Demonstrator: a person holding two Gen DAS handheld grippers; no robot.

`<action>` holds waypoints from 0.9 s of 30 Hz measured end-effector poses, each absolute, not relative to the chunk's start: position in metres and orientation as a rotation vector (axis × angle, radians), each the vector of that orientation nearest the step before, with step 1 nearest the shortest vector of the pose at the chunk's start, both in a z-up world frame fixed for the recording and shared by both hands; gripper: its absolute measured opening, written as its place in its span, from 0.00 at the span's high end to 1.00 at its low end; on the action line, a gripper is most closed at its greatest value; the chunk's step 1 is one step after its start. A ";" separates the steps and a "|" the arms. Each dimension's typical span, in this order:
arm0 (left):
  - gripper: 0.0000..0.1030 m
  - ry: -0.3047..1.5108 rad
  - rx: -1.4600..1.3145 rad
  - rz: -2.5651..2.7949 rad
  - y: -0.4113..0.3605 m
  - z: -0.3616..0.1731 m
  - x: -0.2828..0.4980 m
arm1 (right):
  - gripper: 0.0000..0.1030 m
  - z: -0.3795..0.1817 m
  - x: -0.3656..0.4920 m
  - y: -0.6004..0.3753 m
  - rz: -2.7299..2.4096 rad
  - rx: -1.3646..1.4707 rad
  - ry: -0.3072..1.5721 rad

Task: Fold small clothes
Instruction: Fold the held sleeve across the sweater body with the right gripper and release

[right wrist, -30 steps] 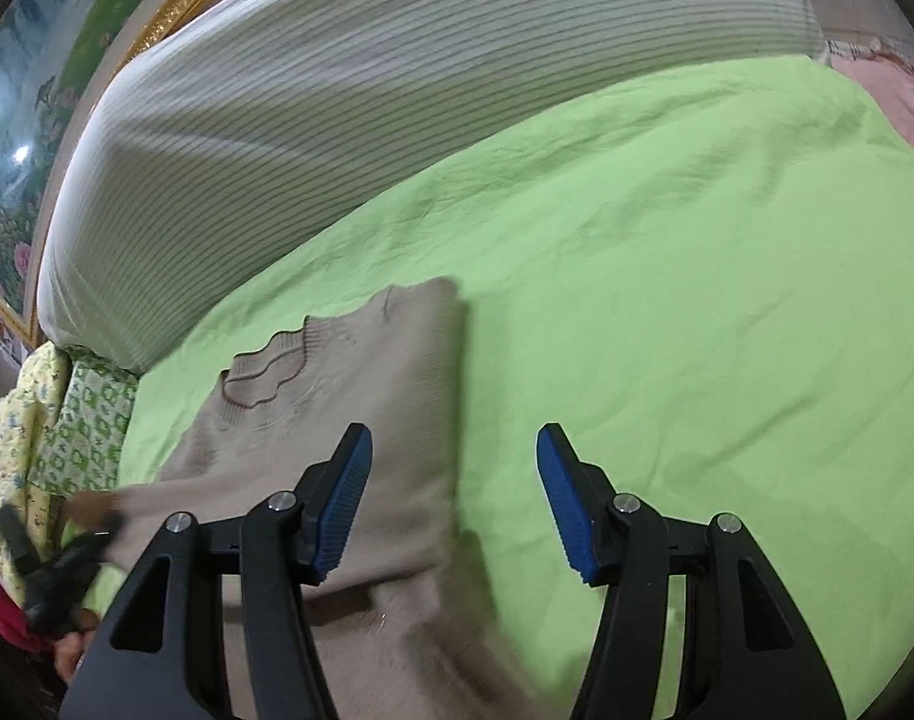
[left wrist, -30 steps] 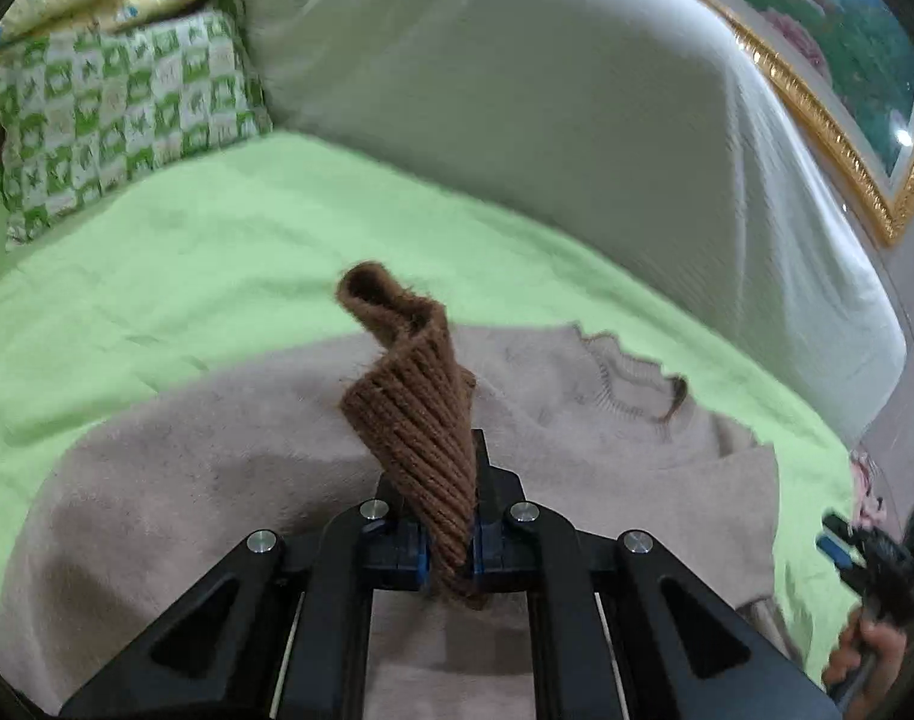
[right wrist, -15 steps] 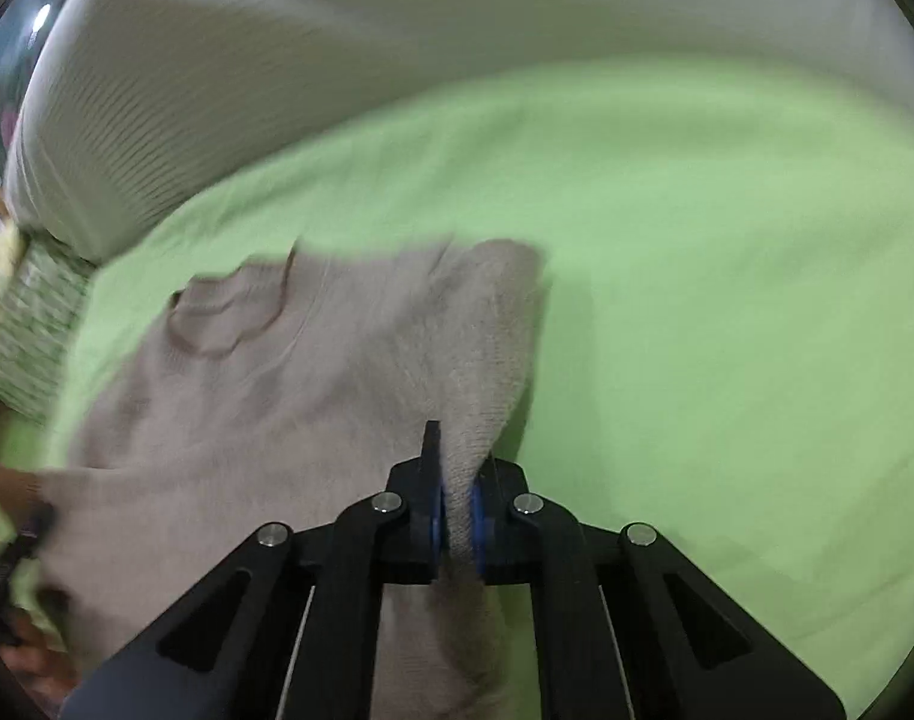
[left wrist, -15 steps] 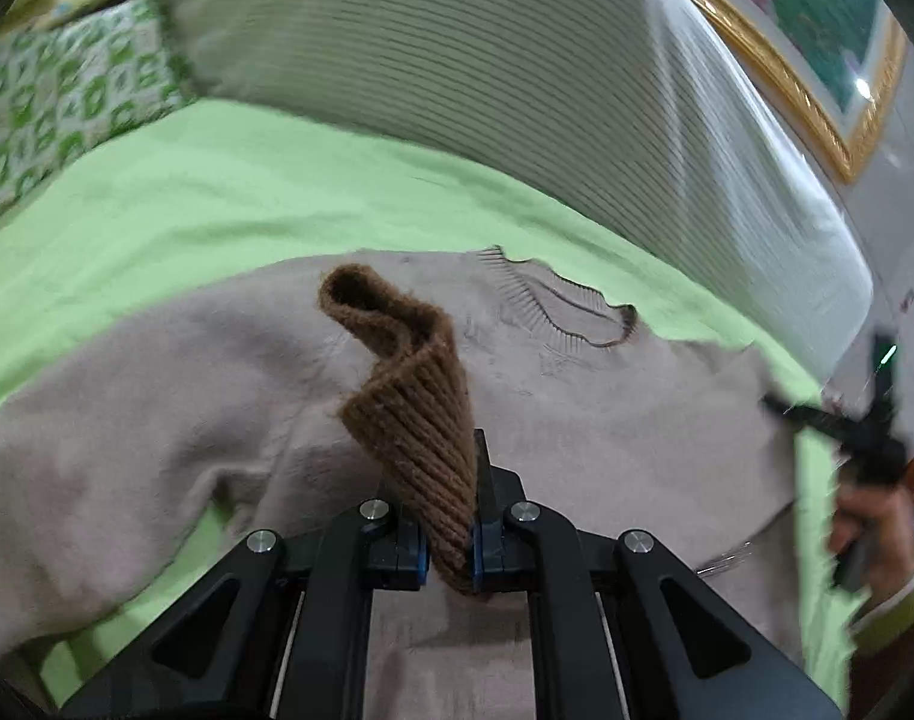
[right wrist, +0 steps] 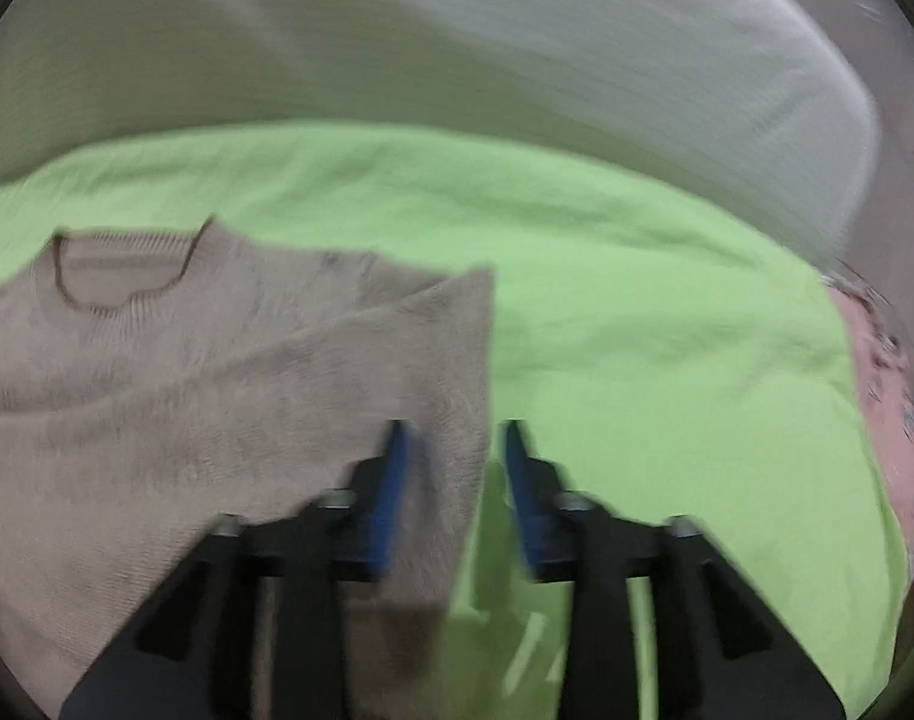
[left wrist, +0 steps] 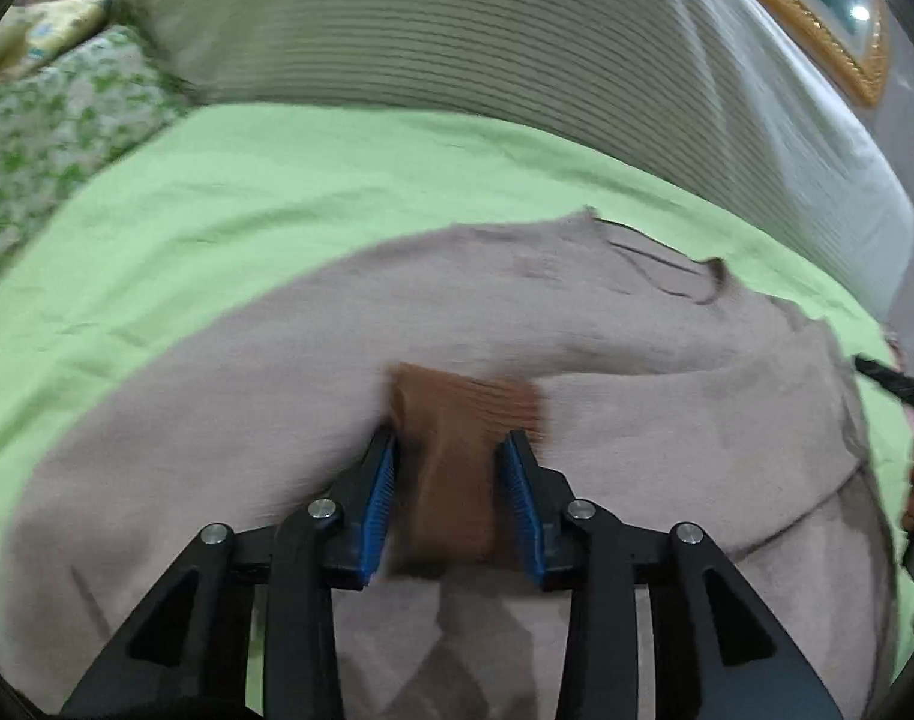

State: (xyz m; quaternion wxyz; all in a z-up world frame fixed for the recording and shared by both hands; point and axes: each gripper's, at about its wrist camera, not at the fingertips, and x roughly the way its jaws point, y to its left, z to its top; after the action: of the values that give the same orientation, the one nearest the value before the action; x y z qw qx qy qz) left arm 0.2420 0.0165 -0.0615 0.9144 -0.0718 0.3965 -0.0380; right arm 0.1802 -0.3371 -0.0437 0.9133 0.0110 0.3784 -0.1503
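- The left hand-held gripper (left wrist: 450, 492) stood with its blue pads apart, the ribbed brown cuff (left wrist: 463, 420) lying loose between them on the sweater's front
- The right hand-held gripper (right wrist: 453, 480) was parted too, straddling the folded right edge of the sweater (right wrist: 216, 396); whether a pad touched it I could not tell
- The fuzzy beige knit sweater lay flat on a green bedsheet (right wrist: 637, 312), neckline (right wrist: 120, 276) away from both grippers

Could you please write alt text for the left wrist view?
The open left hand-held gripper straddles a brown ribbed cuff lying on a beige sweater, which is spread over a green bedsheet. A white striped bolster lies behind; the image is motion-blurred.
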 end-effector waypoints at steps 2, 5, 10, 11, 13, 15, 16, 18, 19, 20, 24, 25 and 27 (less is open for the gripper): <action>0.66 0.826 -0.179 -0.071 0.025 -0.061 0.238 | 0.55 -0.027 0.161 -0.329 -0.241 0.101 0.719; 0.64 0.846 -0.238 -0.100 0.036 -0.056 0.235 | 0.55 -0.012 0.143 -0.292 -0.020 0.191 0.677; 0.47 0.863 -0.279 -0.100 0.053 -0.052 0.205 | 0.55 -0.026 0.133 -0.220 0.316 0.288 0.724; 0.44 0.879 -0.282 -0.088 0.055 -0.055 0.198 | 0.55 -0.030 0.137 -0.211 0.338 0.289 0.726; 0.41 0.913 -0.318 -0.076 0.067 -0.060 0.184 | 0.55 -0.051 0.149 -0.192 0.312 0.251 0.777; 0.39 0.935 -0.384 -0.073 0.082 -0.064 0.168 | 0.55 -0.073 0.161 -0.188 0.284 0.257 0.871; 0.39 0.947 -0.414 -0.062 0.090 -0.066 0.160 | 0.55 -0.088 0.166 -0.188 0.292 0.282 0.944; 0.35 0.961 -0.481 -0.056 0.102 -0.070 0.142 | 0.55 -0.088 0.158 -0.187 0.282 0.294 0.944; 0.32 0.964 -0.508 -0.052 0.106 -0.072 0.131 | 0.55 -0.082 0.152 -0.190 0.281 0.294 0.926; 0.24 0.969 -0.529 -0.044 0.108 -0.073 0.122 | 0.55 -0.074 0.145 -0.194 0.281 0.303 0.898; 0.22 0.972 -0.639 0.014 0.125 -0.082 0.083 | 0.55 -0.043 0.117 -0.213 0.274 0.347 0.804; 0.22 0.961 -0.686 0.047 0.134 -0.084 0.076 | 0.55 -0.035 0.109 -0.216 0.273 0.357 0.783; 0.22 0.917 -0.781 0.097 0.153 -0.086 0.065 | 0.55 -0.031 0.101 -0.215 0.278 0.369 0.759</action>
State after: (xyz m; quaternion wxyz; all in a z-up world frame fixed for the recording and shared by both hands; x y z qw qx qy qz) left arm 0.0652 0.1528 -0.0857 0.8230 -0.3674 0.4309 0.0454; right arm 0.1008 -0.2146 -0.0309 0.9029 0.1783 0.3672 0.1346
